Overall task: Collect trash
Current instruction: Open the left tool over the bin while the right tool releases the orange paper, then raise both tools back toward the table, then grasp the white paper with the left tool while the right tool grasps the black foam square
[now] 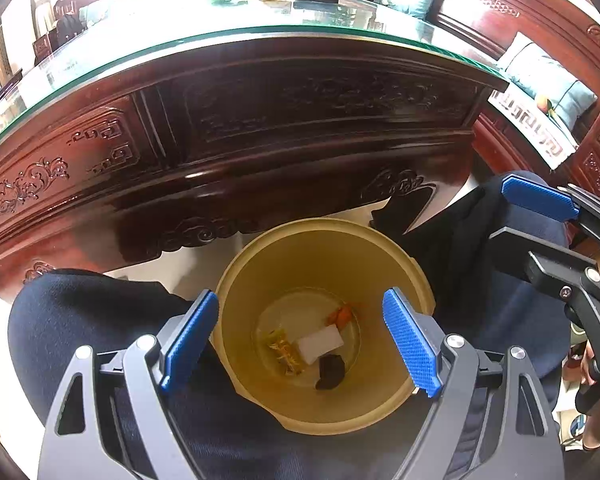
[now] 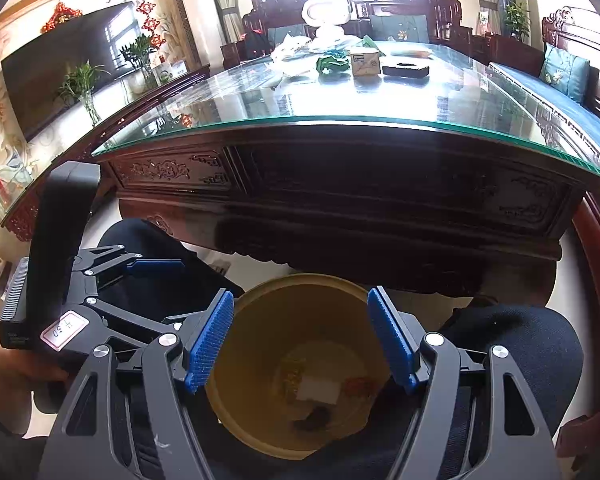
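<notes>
Hovering over the yellow bin (image 1: 416, 280) of trash (image 1: 320, 346): left gripper (image 1: 300, 344), right gripper (image 2: 300, 344), both released.

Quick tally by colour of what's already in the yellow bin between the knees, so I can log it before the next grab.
In the yellow bin:
Yellow wrapper: 1
White piece: 1
Orange scrap: 1
Black piece: 1
Total: 4

The left gripper and right gripper both hang open over the bin, holding nothing.
</notes>
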Tool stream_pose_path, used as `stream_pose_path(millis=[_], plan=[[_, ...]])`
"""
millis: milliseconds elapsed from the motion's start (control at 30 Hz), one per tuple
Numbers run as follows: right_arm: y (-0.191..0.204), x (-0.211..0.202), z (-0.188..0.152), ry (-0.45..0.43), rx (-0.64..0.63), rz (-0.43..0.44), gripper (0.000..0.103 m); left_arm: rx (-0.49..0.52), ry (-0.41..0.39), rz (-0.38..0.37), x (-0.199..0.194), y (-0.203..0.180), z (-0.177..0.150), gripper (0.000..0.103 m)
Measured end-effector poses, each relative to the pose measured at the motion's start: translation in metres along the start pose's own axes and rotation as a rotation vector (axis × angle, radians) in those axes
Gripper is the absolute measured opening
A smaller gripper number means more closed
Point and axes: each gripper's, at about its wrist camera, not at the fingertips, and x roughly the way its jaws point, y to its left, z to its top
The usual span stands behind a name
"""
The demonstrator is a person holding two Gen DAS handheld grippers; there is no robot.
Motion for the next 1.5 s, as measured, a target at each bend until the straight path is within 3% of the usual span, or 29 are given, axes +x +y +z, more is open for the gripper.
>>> stream_pose_path(millis=[267, 433, 633, 867, 1167, 1500], plan=[[-0.009, 0.001, 0.021, -0.052, 0.020, -0.010, 0.068, -0.022, -0.036, 0.008, -0.004, 0.008, 0.023, 0.084], [-0.016, -0.001, 0.051, -0.112, 0.016, -0.025, 0.070, -0.027, -0.101, 0.040, -0.015, 0.019, 0.056, 0.084], [-0.020, -0.010, 0.101, -0.239, 0.001, -0.067, 0.087, -0.058, -0.225, 0.118, -0.037, 0.034, 0.115, 0.090], [-0.031, -0.004, 0.164, -0.355, 0.000, -0.114, 0.090, -0.107, -0.358, 0.199, -0.054, 0.053, 0.187, 0.094], [-0.058, 0.024, 0.226, -0.380, 0.004, -0.171, 0.095, -0.227, -0.380, 0.213, -0.036, 0.092, 0.239, 0.098], [-0.079, 0.062, 0.238, -0.339, 0.015, -0.178, 0.095, -0.344, -0.342, 0.232, 0.007, 0.136, 0.272, 0.098]])
